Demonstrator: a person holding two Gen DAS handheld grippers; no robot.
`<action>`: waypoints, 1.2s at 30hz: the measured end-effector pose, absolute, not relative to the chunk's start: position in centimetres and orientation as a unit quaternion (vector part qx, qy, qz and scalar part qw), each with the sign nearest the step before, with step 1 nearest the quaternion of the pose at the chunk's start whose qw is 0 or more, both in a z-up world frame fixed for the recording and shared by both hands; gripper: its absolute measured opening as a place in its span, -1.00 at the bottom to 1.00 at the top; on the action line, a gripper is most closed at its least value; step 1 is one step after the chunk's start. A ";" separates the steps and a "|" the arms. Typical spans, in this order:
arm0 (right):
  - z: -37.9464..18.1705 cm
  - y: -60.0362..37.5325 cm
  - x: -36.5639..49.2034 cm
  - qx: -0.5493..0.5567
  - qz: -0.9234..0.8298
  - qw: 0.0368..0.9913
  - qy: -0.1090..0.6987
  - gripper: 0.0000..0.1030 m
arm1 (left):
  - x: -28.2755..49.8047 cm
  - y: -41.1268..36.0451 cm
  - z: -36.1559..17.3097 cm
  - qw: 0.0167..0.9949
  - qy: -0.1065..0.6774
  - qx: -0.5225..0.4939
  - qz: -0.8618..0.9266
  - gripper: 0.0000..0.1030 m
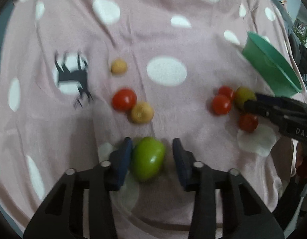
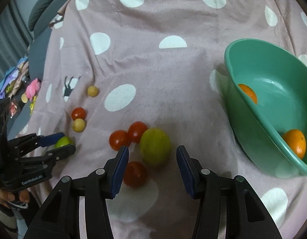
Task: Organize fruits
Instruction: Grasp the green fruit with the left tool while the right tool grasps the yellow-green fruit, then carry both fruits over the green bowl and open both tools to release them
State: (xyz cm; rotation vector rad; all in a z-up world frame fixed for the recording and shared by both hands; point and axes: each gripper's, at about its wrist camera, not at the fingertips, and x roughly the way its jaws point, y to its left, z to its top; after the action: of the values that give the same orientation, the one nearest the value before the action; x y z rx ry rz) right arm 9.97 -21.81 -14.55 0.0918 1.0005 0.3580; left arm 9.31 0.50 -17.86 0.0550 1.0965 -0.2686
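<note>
A bright green fruit (image 1: 148,158) lies on the blanket between the fingers of my left gripper (image 1: 151,140). The left pad touches it and a narrow gap shows at the right pad. In the right wrist view the same gripper (image 2: 67,141) straddles the fruit (image 2: 62,141). My right gripper (image 2: 152,153) is open, with a yellow-green fruit (image 2: 155,146) just ahead of its fingertips and a red tomato (image 2: 135,173) under its left finger. Two more tomatoes (image 2: 119,139) sit beside that fruit. The green bowl (image 2: 231,63) at the right holds two oranges (image 2: 295,143).
A tomato (image 1: 124,99) and two tan fruits (image 1: 142,112) lie on the pink dotted blanket (image 1: 173,39) ahead of the left gripper. Grey pillows (image 2: 46,4) and small clutter (image 2: 32,89) line the blanket's left edge. A hand (image 2: 12,197) holds the left gripper.
</note>
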 end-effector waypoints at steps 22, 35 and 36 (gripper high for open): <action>-15.7 -20.9 10.7 0.018 0.186 0.860 0.474 -0.31 | 9.0 1.3 -17.6 0.851 0.506 0.002 -0.140 -0.35; -12.5 -21.4 7.1 0.056 0.212 0.874 0.434 -0.31 | 6.7 0.5 -14.2 0.861 0.482 -0.020 -0.159 -0.35; -12.3 -21.4 6.9 0.056 0.212 0.874 0.433 -0.31 | 6.7 0.3 -13.9 0.861 0.483 -0.020 -0.158 -0.35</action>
State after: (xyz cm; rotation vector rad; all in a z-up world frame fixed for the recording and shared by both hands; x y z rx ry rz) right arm 6.91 -21.44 -12.34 0.1168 0.9034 0.4434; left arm 6.67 0.26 -13.92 -0.0415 1.0129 -0.3311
